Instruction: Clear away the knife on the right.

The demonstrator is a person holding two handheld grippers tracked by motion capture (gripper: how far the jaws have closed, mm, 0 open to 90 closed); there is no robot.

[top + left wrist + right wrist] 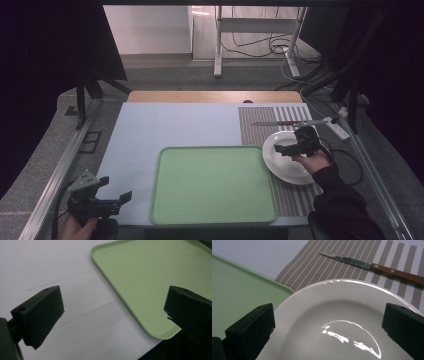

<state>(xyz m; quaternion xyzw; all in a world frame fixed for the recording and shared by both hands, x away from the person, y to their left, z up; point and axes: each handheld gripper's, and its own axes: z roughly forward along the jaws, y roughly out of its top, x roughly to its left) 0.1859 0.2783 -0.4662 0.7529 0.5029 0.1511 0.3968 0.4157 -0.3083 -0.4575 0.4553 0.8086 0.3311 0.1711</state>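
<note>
White plate (pixel 290 161), one; one knife (pixel 287 122); one tray (pixel 212 185).

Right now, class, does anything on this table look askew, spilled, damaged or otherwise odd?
Nothing is spilled or broken. The white plate sits upright on the striped mat, its left edge at the green tray. The knife lies flat beyond it. The right tongs hover open over the plate.

**Room and Surroundings**

Grey floor (pixel 165 75) extends beyond the table. A white metal stand (pixel 260 25) occupies the rear, with loose cables (pixel 260 50) under it. The back wall (pixel 145 27) is pale. Black curtains (pixel 45 60) darken both sides. Aluminium rails (pixel 60 170) flank the table.
</note>
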